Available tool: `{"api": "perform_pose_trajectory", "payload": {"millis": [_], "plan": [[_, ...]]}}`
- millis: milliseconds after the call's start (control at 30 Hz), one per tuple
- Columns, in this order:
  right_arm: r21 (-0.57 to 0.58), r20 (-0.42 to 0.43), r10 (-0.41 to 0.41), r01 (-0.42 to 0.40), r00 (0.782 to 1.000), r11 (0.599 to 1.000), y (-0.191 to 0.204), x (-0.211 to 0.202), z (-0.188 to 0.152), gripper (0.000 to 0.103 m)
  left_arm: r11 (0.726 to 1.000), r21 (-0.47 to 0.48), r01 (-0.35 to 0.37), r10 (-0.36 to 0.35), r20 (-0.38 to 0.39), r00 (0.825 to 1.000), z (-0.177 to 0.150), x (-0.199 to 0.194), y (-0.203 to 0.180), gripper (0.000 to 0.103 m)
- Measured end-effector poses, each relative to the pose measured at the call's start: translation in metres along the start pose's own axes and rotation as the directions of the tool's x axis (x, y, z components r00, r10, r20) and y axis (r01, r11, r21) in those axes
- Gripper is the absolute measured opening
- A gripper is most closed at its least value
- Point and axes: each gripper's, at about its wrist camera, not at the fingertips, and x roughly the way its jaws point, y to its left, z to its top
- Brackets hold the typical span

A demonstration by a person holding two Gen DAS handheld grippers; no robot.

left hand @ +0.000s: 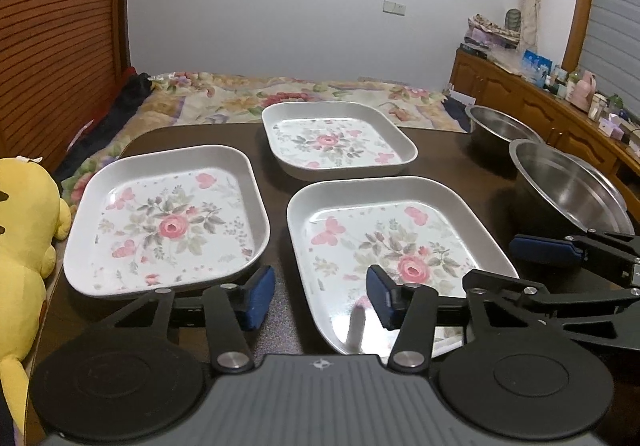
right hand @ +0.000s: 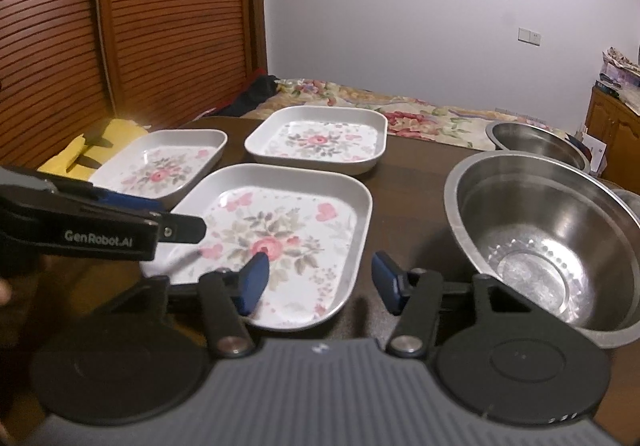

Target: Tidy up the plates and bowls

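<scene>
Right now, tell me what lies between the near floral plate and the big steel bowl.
Only bare dark table separates the near white floral square plate from the large stainless steel bowl; the right wrist view shows it.

3 glossy floral plates [left hand: 168,222]; shiny steel bowls [right hand: 544,230]; dark wood table [left hand: 452,162].

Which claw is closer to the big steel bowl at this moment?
The right claw: the big steel bowl lies just to its right. The left claw sits further left, over the near floral plate.
</scene>
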Motion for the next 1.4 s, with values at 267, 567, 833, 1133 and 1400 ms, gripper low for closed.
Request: {"api": "perform_pose_trajectory", "payload": {"millis": [267, 567, 833, 1133, 1400], "plan": [[0.047, -0.02, -0.004, 0.005, 1.0, 0.999, -0.006, 0.008, -0.002, 0.048, 1.0, -0.007, 0.01, -0.01, -0.013, 1.0, -0.001, 0.006, 0.0, 0.04], [0.074, -0.03, 0.001, 0.001, 1.0, 0.997, -0.01, 0.011, -0.006, 0.028, 1.0, -0.014, 0.017, -0.017, -0.01, 1.0, -0.004, 0.009, 0.004, 0.018], [0.126, -0.008, 0.05, -0.049, 0.999, 0.991, -0.018, -0.001, -0.008, 0.024, 1.0, -0.02, 0.019, -0.019, -0.001, 1.0, -0.008, -0.003, 0.002, 0.018], [0.132, 0.031, 0.061, -0.064, 0.998, 0.989, -0.016, -0.031, -0.02, 0.023, 1.0, -0.005, 0.025, -0.025, 0.028, 0.999, -0.021, -0.03, -0.011, 0.018], [0.125, 0.06, 0.061, -0.068, 0.996, 0.99, -0.01, -0.059, -0.033, 0.023, 0.999, 0.012, 0.032, -0.032, 0.051, 0.998, -0.038, -0.059, -0.021, 0.018]]}}
